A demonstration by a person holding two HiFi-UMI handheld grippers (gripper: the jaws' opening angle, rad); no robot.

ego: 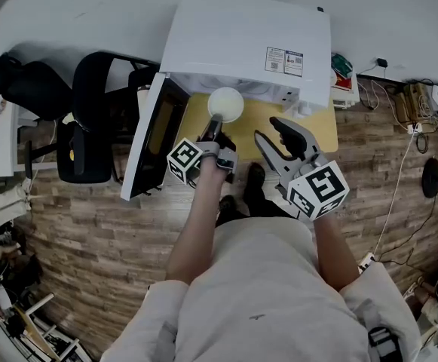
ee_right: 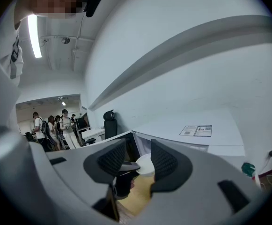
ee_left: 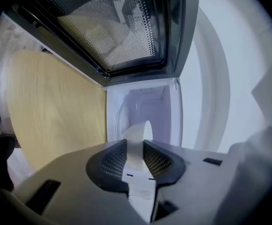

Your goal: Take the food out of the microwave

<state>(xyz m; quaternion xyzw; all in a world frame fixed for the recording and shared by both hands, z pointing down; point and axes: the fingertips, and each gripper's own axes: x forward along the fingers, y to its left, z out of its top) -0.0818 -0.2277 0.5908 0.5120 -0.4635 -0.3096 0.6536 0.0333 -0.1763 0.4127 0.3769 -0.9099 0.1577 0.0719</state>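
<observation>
Evidently mid-removal; left claw (ego: 213, 129) pinches the bowl (ego: 225, 104) rim at the microwave (ego: 245, 40) mouth; right claw (ego: 268, 129) gapes empty; next, set it down level.

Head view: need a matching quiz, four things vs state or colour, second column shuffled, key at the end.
Things:
1. microwave door
2. white dish
3. right gripper
4. table

States or colours:
A. pale yellow wood
B. rim clamped in the left gripper
C. swung open
D. jaws apart, nothing between them

Pairs: 1-C, 2-B, 3-D, 4-A
</observation>
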